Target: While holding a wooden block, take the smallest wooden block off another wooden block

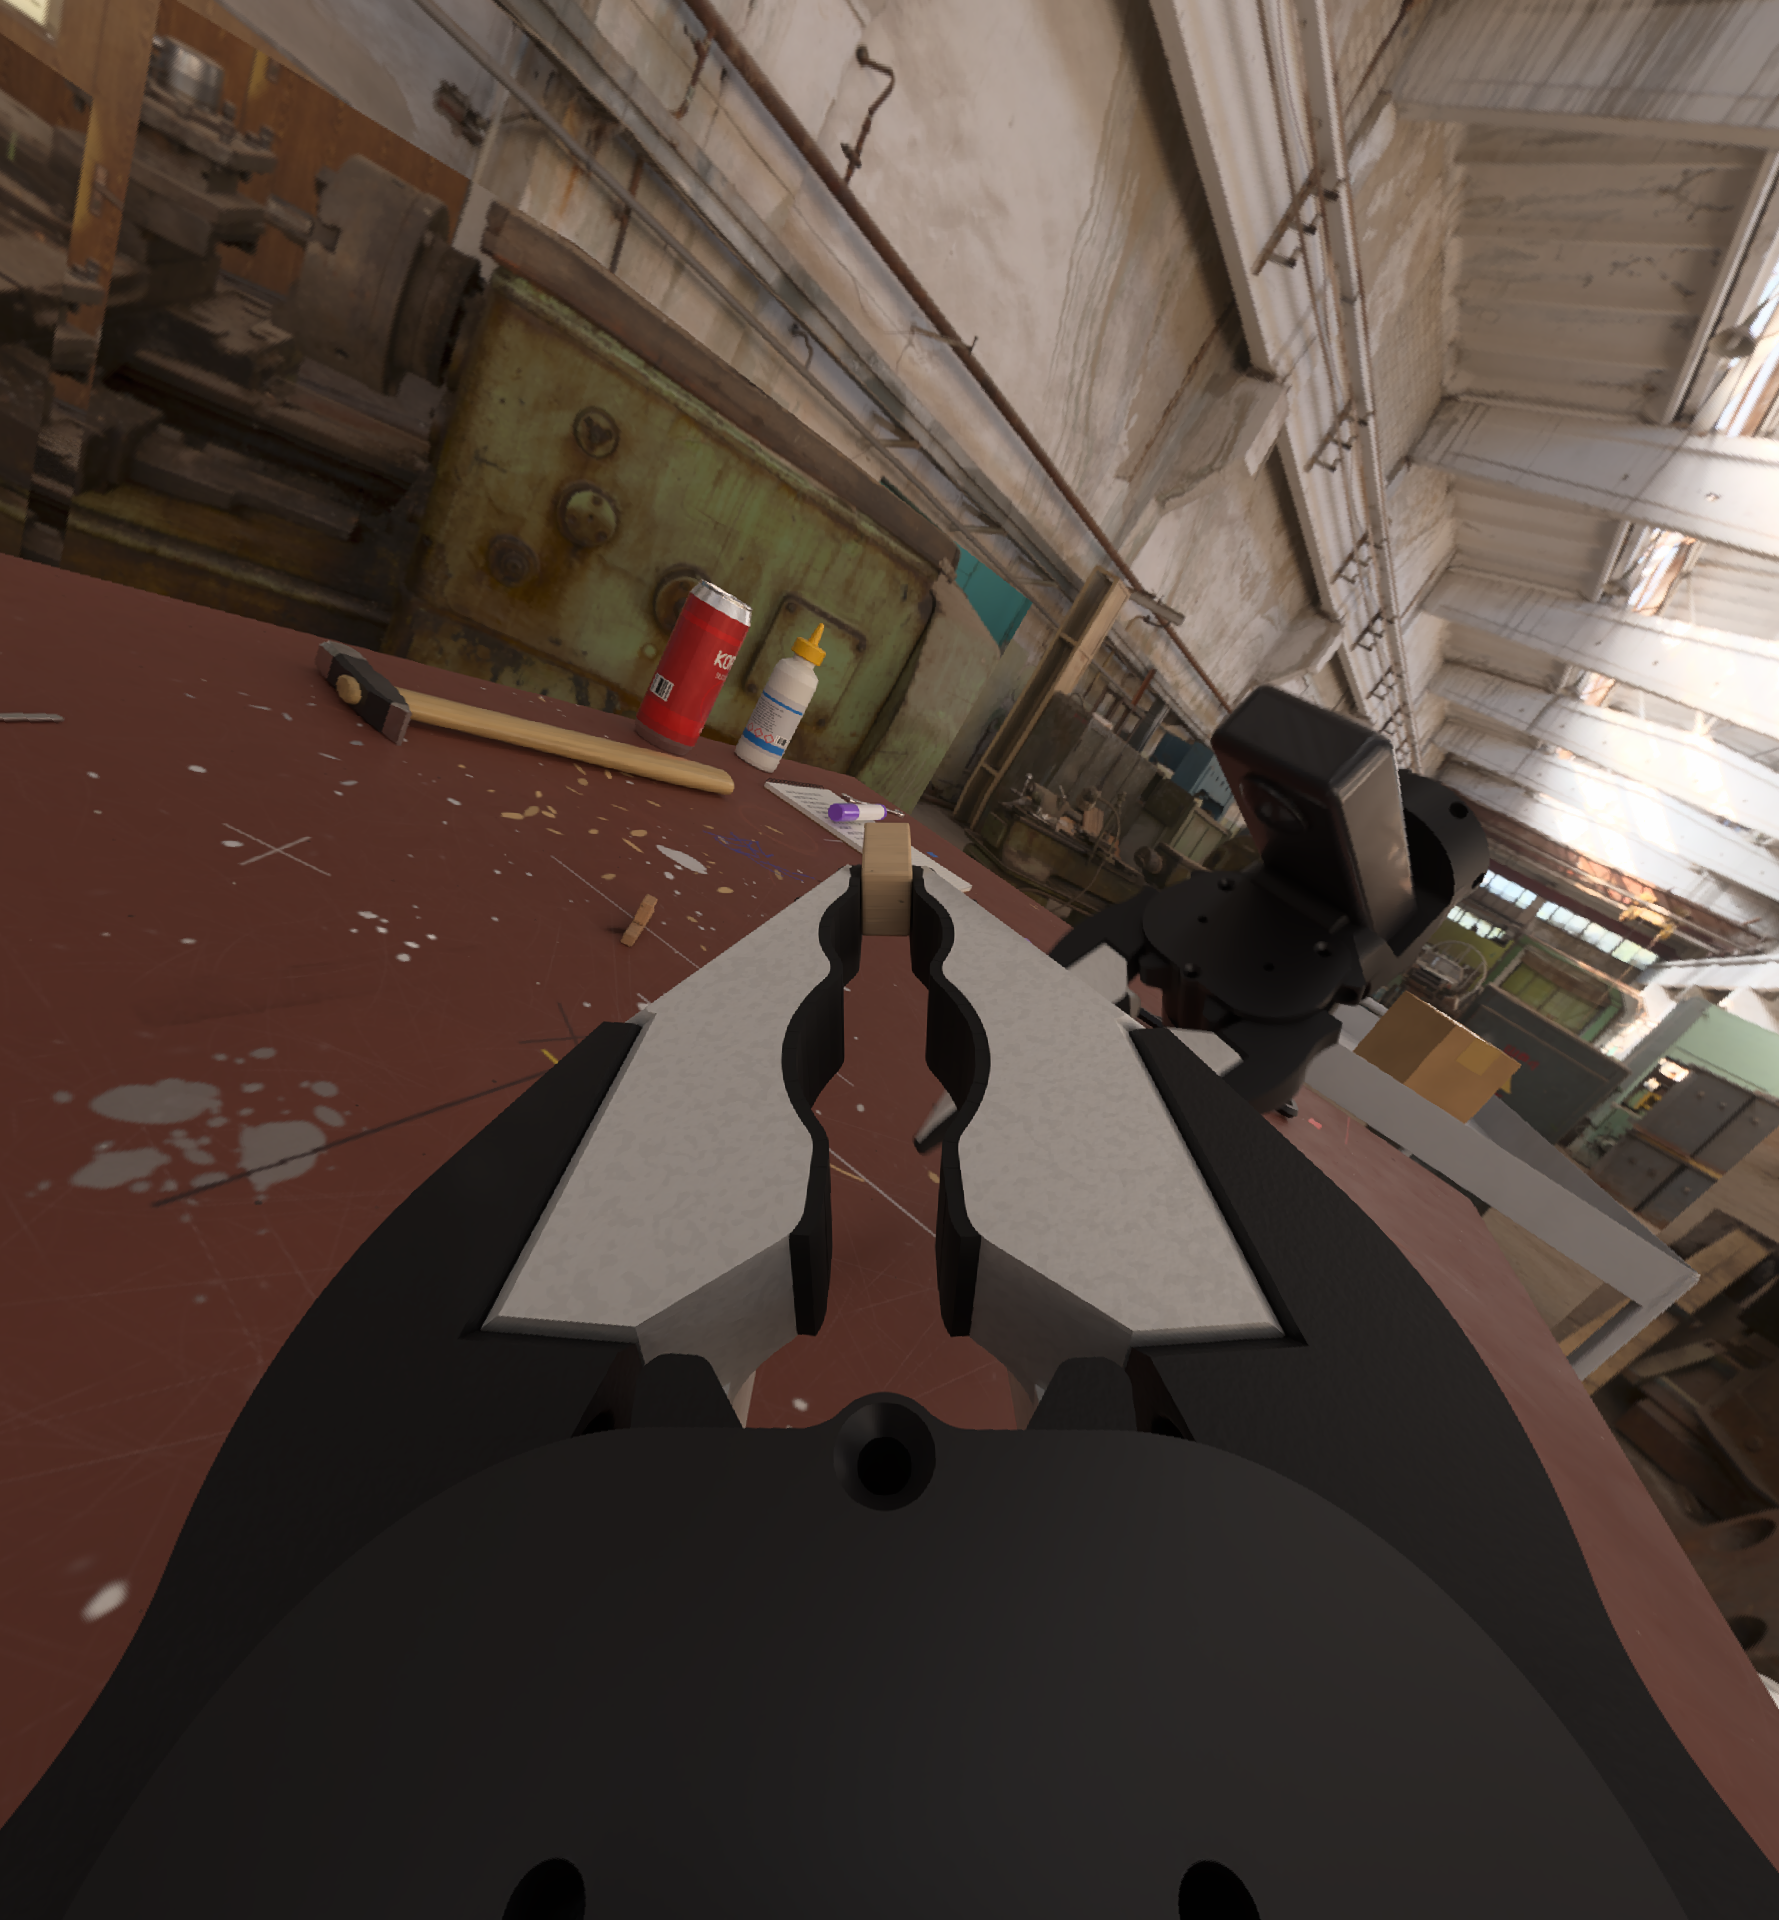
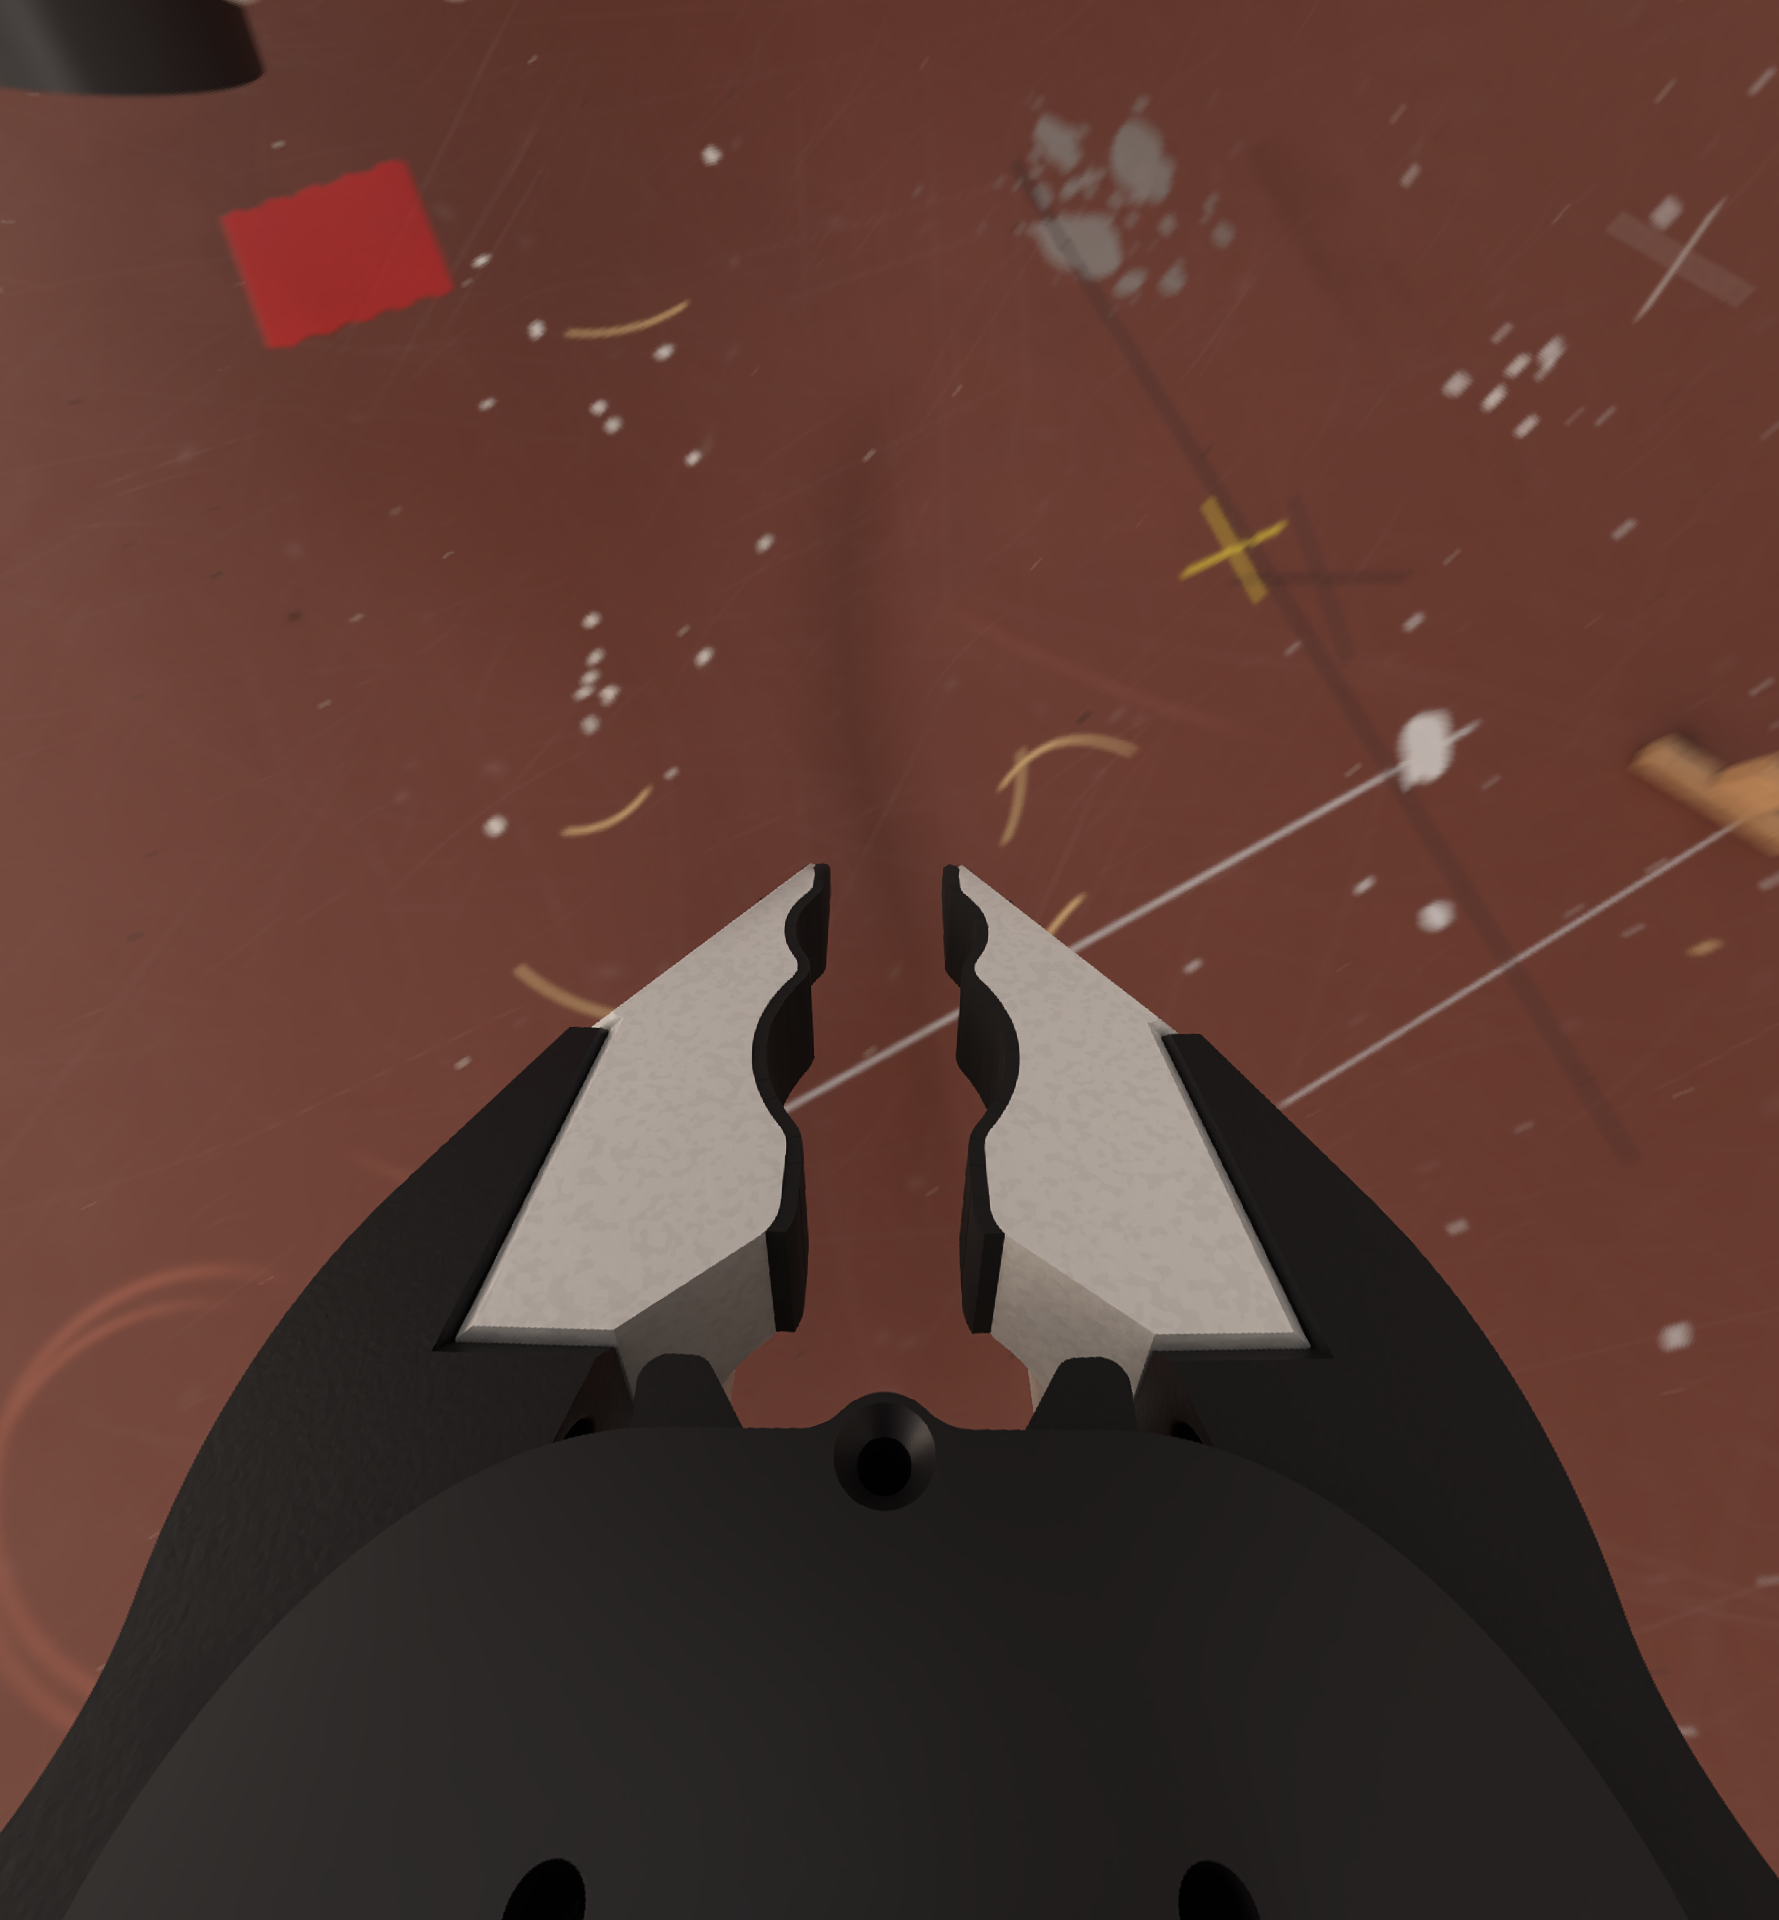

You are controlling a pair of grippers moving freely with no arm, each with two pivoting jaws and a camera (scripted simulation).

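Observation:
My left gripper (image 1: pixel 886 885) is shut on a small pale wooden block (image 1: pixel 886 873), pinched upright between its fingertips above the reddish-brown table (image 1: pixel 241 987). The right gripper's black body (image 1: pixel 1269 914) hangs to the right of it, pointing down at the table. A tan block (image 1: pixel 1436 1049) lies on a long grey slab (image 1: pixel 1550 1205) by the table's right edge, behind the right gripper. In the right wrist view my right gripper (image 2: pixel 886 878) is open and empty, looking down at the bare spattered table (image 2: pixel 864 520). No block shows between its fingers.
A hammer (image 1: pixel 511 717), a red can (image 1: pixel 693 665) and a white glue bottle (image 1: pixel 786 696) stand at the far side. A purple-capped marker (image 1: pixel 854 810) lies on white paper. A wood scrap (image 2: pixel 1737 795) and a red patch (image 2: pixel 334 249) lie on the table.

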